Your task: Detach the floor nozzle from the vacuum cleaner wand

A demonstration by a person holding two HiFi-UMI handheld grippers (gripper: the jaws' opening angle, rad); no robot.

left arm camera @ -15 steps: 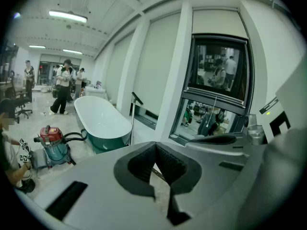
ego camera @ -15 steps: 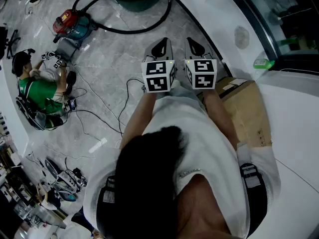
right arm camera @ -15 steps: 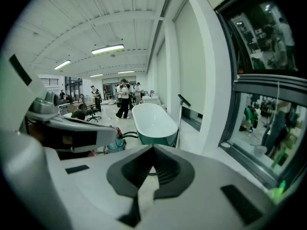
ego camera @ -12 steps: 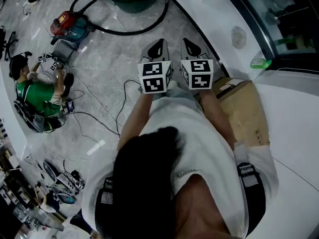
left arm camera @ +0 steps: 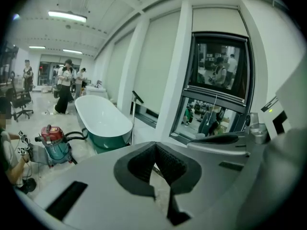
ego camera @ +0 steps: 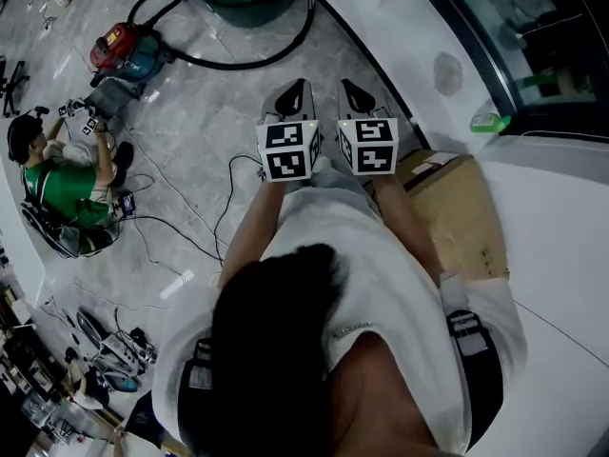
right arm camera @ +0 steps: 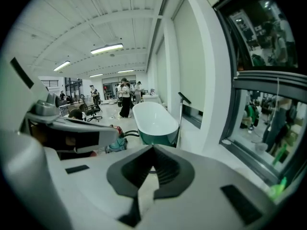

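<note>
A: Grippers?
B: Left gripper [left arm camera: 154, 147] and right gripper [right arm camera: 152, 152] are side by side, both closed on nothing.
A: Vacuum?
B: Vacuum [ego camera: 122, 49] is well apart on the floor. Its wand [right arm camera: 180, 121] stands upright by the tub [left arm camera: 103, 119]. I can't make out the nozzle.

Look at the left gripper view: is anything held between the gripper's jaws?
No, the left gripper is shut, with nothing caught between its jaws.

Upper left you have a red-and-teal vacuum [ego camera: 122, 49], black hose [ego camera: 238, 62]; top centre, tub [ego camera: 262, 6] white over green; floor [ego camera: 209, 103] grey-veined.
</note>
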